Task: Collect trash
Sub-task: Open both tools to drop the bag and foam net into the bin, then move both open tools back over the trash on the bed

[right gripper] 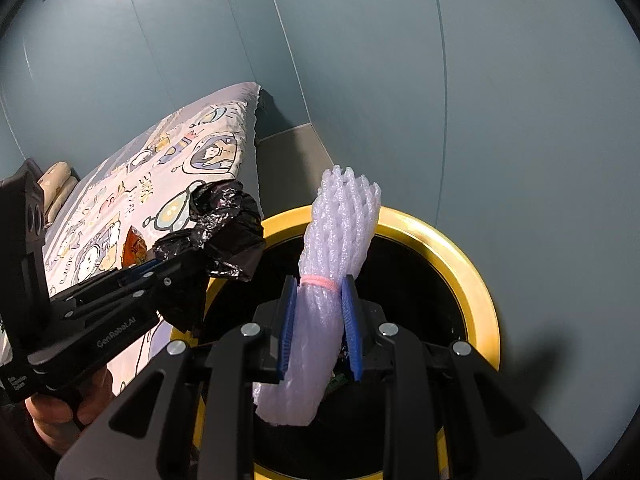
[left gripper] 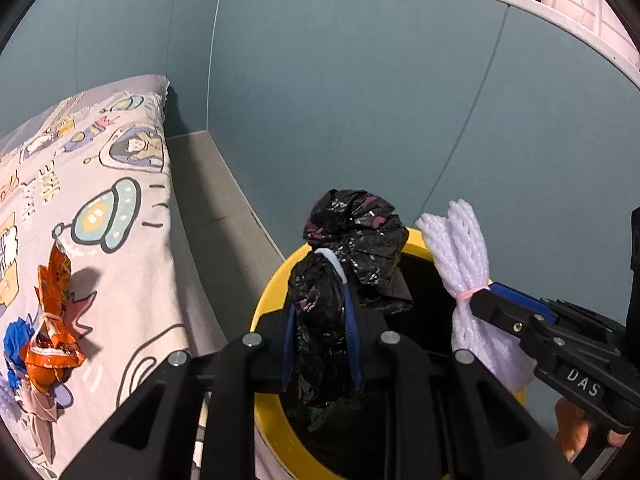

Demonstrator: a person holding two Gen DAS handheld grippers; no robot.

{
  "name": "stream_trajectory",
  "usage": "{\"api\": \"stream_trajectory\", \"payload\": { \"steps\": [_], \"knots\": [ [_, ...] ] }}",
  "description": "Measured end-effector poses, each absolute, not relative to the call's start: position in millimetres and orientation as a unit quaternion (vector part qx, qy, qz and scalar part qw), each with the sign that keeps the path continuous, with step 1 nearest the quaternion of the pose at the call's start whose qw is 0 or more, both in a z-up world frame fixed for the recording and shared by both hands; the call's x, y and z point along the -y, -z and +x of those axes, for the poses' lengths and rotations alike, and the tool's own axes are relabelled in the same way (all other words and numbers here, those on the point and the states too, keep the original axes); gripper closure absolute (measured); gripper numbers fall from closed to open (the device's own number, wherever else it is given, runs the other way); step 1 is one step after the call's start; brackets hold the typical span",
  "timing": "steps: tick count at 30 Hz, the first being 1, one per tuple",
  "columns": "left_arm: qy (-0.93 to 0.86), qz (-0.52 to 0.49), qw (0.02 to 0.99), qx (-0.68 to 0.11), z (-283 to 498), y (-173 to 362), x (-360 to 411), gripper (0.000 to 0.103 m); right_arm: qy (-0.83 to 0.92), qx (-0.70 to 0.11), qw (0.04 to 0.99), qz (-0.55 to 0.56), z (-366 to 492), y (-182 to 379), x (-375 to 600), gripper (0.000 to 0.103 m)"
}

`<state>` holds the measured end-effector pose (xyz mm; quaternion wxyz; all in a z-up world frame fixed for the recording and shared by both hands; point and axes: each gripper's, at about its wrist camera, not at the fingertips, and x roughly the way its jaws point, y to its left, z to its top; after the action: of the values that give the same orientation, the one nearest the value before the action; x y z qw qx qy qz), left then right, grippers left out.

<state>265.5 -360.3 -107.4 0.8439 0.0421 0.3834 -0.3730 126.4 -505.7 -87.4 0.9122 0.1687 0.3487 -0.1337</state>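
My left gripper (left gripper: 320,312) is shut on a crumpled black plastic bag (left gripper: 352,240) tied with a pale band, held above the yellow-rimmed bin (left gripper: 272,292). My right gripper (right gripper: 318,312) is shut on a bundle of white foam netting (right gripper: 340,224) bound by a pink rubber band, also over the bin (right gripper: 472,264), whose inside is lined in black. Each gripper shows in the other's view: the right gripper (left gripper: 480,300) with the foam netting (left gripper: 460,244) at the right, the left gripper (right gripper: 172,268) with the black bag (right gripper: 224,224) at the left.
A bed with a cartoon-print sheet (left gripper: 120,184) lies left of the bin. On it rest an orange snack wrapper (left gripper: 52,320) and a blue scrap (left gripper: 16,340). Teal walls (left gripper: 360,100) stand close behind the bin, with a strip of grey floor (left gripper: 216,208) between bed and wall.
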Motion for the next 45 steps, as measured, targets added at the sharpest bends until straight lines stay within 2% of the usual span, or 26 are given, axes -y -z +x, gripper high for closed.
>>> {"api": "stream_trajectory", "payload": {
  "steps": [3,6,8,10,12,14,24,32,36,45],
  "knots": [
    [0.373,0.038,0.840,-0.391,266.0,111.2,360.2,0.081,0.132,-0.351,0.911,0.173,132.5,89.1,504.7,0.081],
    [0.375,0.037,0.839,-0.393,265.3,112.1,359.8,0.071,0.134,-0.352,0.910,0.175,129.8,90.2,507.1,0.081],
    [0.374,0.035,0.839,-0.394,265.1,111.5,359.7,0.061,0.139,-0.352,0.908,0.177,127.3,90.6,509.3,0.078],
    [0.371,0.032,0.841,-0.393,267.0,111.2,358.5,0.054,0.140,-0.350,0.908,0.182,126.4,89.9,510.4,0.070],
    [0.369,0.028,0.842,-0.394,268.5,110.4,356.4,0.052,0.145,-0.348,0.908,0.183,125.0,88.8,511.5,0.065],
    [0.364,0.023,0.842,-0.398,271.2,110.0,352.9,0.045,0.149,-0.348,0.907,0.186,124.5,88.7,512.4,0.065],
    [0.332,0.007,0.860,-0.386,286.2,89.9,318.7,0.045,0.143,-0.346,0.907,0.190,123.1,82.7,503.4,0.064],
    [0.299,-0.016,0.880,-0.369,301.1,64.3,274.2,0.033,0.121,-0.329,0.920,0.177,126.5,59.9,479.9,0.058],
    [0.277,-0.021,0.892,-0.355,306.2,50.3,247.3,0.031,0.105,-0.325,0.925,0.165,133.3,48.1,461.4,0.054],
    [0.219,-0.046,0.912,-0.345,313.8,32.9,180.4,0.022,0.055,-0.320,0.936,0.138,155.5,26.9,411.2,0.054]
  ]
}}
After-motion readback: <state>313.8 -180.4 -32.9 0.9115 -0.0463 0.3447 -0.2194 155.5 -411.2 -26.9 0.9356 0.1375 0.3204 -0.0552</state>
